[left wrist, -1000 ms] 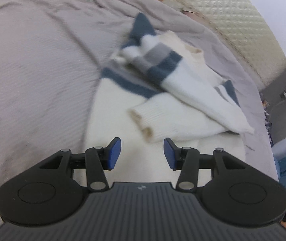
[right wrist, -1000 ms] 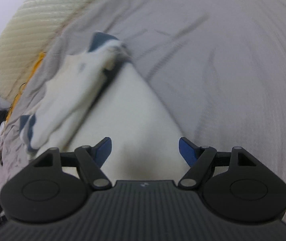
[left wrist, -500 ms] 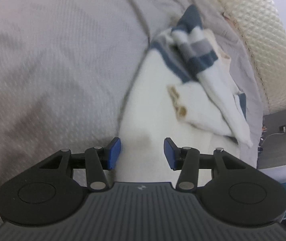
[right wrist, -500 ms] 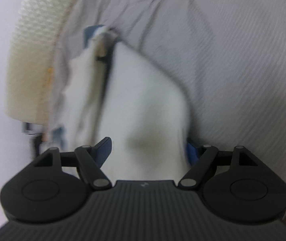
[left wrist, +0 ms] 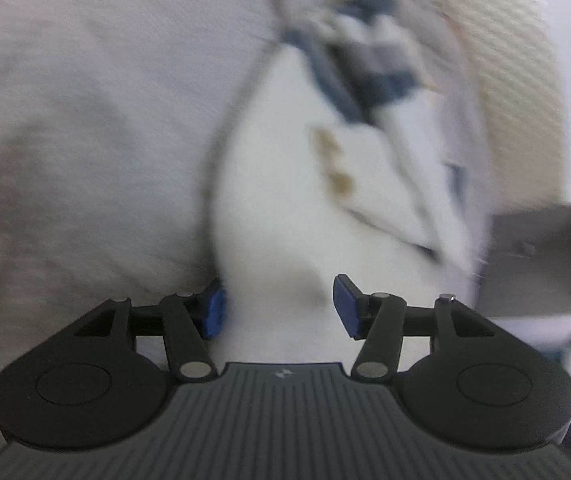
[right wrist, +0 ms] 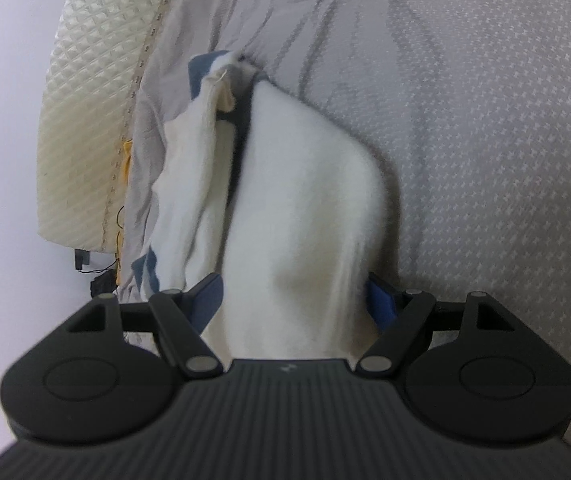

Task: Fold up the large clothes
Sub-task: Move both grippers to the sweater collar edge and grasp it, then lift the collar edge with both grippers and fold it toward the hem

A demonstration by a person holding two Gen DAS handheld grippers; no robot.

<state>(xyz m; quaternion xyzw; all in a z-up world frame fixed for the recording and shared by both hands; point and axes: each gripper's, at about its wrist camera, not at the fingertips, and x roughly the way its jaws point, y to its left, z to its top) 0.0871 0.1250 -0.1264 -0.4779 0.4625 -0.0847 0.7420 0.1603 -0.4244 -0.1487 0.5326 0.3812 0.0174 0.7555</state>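
Observation:
A white knitted sweater [left wrist: 285, 208] with blue and grey stripes lies half folded on the grey bedspread [left wrist: 85, 120]. One sleeve is laid across its body. My left gripper [left wrist: 281, 308] is low over the near hem. Its jaws are opening, with the white fabric between them, and the left pad [left wrist: 213, 312] sits partly behind the sweater's edge. In the right wrist view the same sweater [right wrist: 305, 200] fills the gap of my right gripper [right wrist: 293, 300]. It stands open around the other end of the hem, whose fabric hides part of the right pad [right wrist: 381, 304].
A cream quilted headboard [right wrist: 85, 100] borders the bed on the far side, also the headboard [left wrist: 521, 80] in the left view. A grey piece of furniture [left wrist: 545, 256] stands beside the bed. Cables and a dark object [right wrist: 101, 280] hang off the bed's edge.
Both grippers rolled and dropped onto the sweater's near hem. White fabric now lies between each pair of pads. The left jaws stand wider than before.

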